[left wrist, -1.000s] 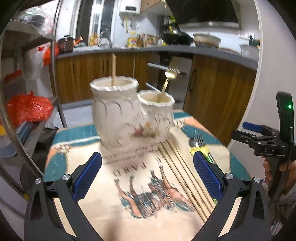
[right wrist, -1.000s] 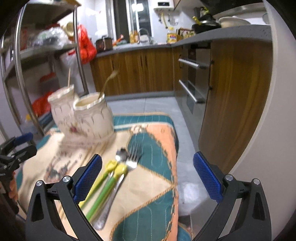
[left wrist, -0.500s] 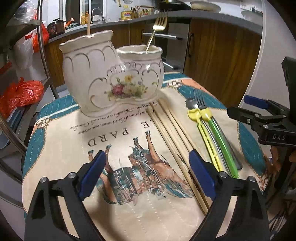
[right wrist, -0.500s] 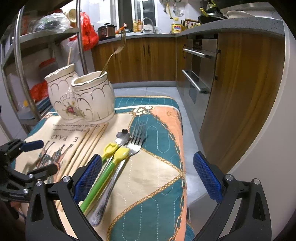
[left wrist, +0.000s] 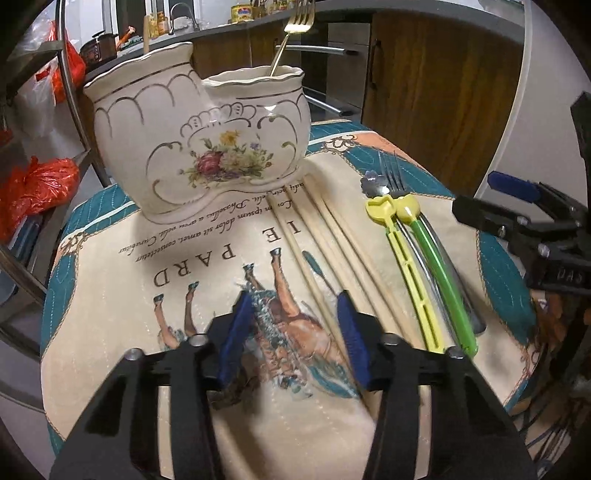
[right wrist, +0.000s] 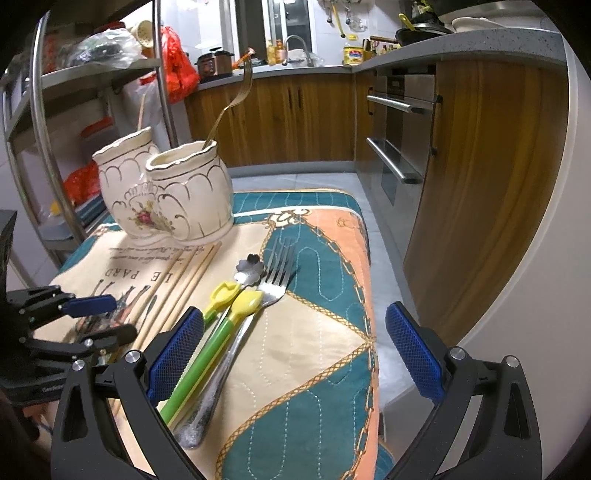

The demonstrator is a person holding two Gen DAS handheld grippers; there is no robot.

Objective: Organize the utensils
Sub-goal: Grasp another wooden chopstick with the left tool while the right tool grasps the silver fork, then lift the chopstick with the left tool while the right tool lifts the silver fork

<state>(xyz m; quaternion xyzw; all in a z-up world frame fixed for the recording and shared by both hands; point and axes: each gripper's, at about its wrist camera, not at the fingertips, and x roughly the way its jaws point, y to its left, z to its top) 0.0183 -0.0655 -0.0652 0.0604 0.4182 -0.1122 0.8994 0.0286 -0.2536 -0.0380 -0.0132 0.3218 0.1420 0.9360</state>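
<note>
A white double ceramic utensil holder (left wrist: 199,147) with a flower print stands at the far side of the cloth; it also shows in the right wrist view (right wrist: 166,195). A gold fork (left wrist: 291,33) stands in its right pot and one chopstick (left wrist: 146,37) in its left pot. Several wooden chopsticks (left wrist: 332,251) lie on the cloth. Beside them lie a yellow utensil (left wrist: 406,273), a green-handled one (left wrist: 439,273), a steel fork (right wrist: 273,284) and a flower-ended spoon (right wrist: 251,267). My left gripper (left wrist: 295,336) is low over the leftmost chopstick, half closed. My right gripper (right wrist: 295,354) is open and empty.
The printed cloth (right wrist: 325,332) covers a small table whose right edge drops to the floor. A metal rack (right wrist: 44,122) with bags stands at the left. Wooden kitchen cabinets (right wrist: 480,184) and an oven are behind and to the right.
My left gripper has dropped towards the cloth and its fingers have narrowed around the leftmost chopstick. My right gripper has moved slightly closer to the green and yellow utensils.
</note>
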